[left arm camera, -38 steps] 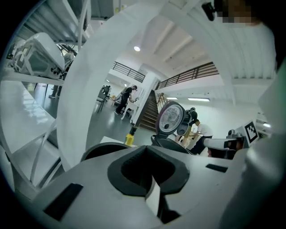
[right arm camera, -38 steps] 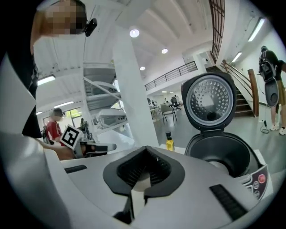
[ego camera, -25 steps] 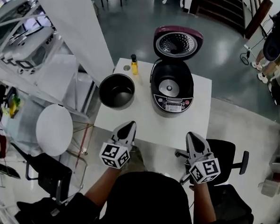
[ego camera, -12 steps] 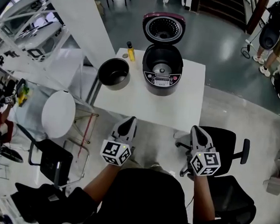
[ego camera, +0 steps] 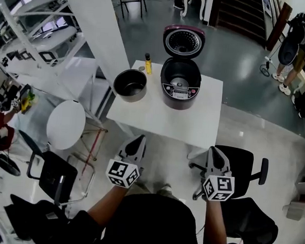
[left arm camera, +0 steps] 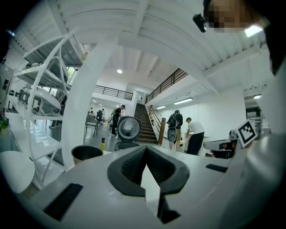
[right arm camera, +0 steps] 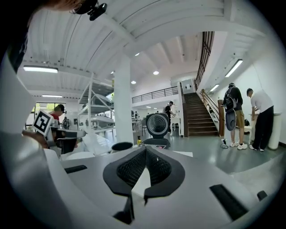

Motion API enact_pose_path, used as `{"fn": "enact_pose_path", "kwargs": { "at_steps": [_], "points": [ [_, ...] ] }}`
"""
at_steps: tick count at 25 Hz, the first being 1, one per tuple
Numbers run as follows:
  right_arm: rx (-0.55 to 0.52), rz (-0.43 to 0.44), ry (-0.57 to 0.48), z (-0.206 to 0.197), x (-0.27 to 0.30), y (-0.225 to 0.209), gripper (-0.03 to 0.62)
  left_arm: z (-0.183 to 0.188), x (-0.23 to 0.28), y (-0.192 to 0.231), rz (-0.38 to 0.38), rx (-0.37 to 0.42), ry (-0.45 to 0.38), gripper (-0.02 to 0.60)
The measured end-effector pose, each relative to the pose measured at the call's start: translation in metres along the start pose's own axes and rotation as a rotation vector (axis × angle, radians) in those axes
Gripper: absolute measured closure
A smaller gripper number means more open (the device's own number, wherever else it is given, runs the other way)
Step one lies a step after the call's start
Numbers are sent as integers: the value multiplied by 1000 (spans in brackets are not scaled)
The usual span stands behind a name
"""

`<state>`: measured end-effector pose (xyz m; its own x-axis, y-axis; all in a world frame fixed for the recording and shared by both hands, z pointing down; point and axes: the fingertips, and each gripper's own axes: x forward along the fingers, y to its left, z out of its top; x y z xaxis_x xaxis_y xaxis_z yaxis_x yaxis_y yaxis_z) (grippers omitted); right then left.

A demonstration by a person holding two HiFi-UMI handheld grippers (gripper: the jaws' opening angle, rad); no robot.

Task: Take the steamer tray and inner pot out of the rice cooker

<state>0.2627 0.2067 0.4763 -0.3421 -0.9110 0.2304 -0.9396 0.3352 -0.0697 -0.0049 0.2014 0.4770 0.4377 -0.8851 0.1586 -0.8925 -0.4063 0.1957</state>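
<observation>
"Both grippers have drawn back since a second ago. The table (ego camera: 168, 120) now sits well ahead of the left gripper (ego camera: 137, 141) and the right gripper (ego camera: 214, 151), where before their tips reached its near edge."

"Carrying anything?"

"No, each pair of jaws is pressed together with nothing between them, and that shows plainly in both gripper views."

"And the inner pot?"

"The inner pot (ego camera: 130, 84) stands on the table just left of the rice cooker (ego camera: 180, 84), near a yellow bottle (ego camera: 148, 64). The cooker's lid (ego camera: 183, 42) is up and its cavity looks empty."

"The steamer tray?"

"I can't pick it out in any view, and it isn't in the cooker."

"So what does the retreat mean?"

"Probably that the job is finished. Backing off with empty, closed jaws looks like the end, not a new reach."
</observation>
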Motion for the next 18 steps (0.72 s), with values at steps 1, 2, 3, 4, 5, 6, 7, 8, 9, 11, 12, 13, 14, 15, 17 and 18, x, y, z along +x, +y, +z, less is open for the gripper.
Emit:
{"fn": "enact_pose_path", "kwargs": {
  "at_steps": [1, 2, 3, 4, 5, 6, 7, 8, 9, 11, 12, 13, 14, 15, 17, 18],
  "points": [
    [-5, -8, 7, -1, -3, 3, 594, 1, -6, -1, 3, 1, -5, 577],
    [-9, -14, 8, 0, -6, 6, 594, 1, -10, -2, 6, 2, -10, 577],
    [-14, -17, 5, 1, -8, 8, 594, 0, -13, -3, 6, 0, -11, 577],
    [-16, -16, -2, 3, -11, 11, 594, -2, -15, -3, 7, -1, -10, 577],
    [-19, -13, -8, 5, -13, 13, 594, -4, -18, -3, 8, 0, -6, 577],
    [-24, -8, -12, 6, -16, 16, 595, -6, -20, -2, 12, 4, -3, 577],
    [-30, -5, -15, 7, -18, 18, 595, -7, -23, -2, 18, 8, -2, 577],
    [-37, -2, -18, 8, -21, 19, 595, -6, -25, -1, 25, 13, -3, 577],
    [-41, -2, -22, 9, -23, 20, 595, -5, -28, 0, 31, 15, -6, 577],
    [-46, -3, -32, 13, -26, 22, 595, -5, -32, 2, 38, 16, -11, 577],
    [-50, -6, -36, 14, -28, 24, 595, -5, -34, 3, 40, 15, -12, 577],
    [-54, -9, -38, 14, -29, 25, 595, -6, -35, 4, 40, 14, -12, 577],
    [-56, -13, -38, 14, -29, 26, 595, -7, -36, 6, 39, 13, -11, 577],
    [-56, -17, -36, 13, -29, 28, 595, -7, -36, 8, 38, 12, -9, 577],
    [-42, -22, -32, 12, -30, 30, 595, -8, -34, 9, 30, 15, 0, 577],
    [-33, -25, -31, 13, -31, 31, 595, -9, -32, 9, 22, 19, 5, 577]
  ]
}}
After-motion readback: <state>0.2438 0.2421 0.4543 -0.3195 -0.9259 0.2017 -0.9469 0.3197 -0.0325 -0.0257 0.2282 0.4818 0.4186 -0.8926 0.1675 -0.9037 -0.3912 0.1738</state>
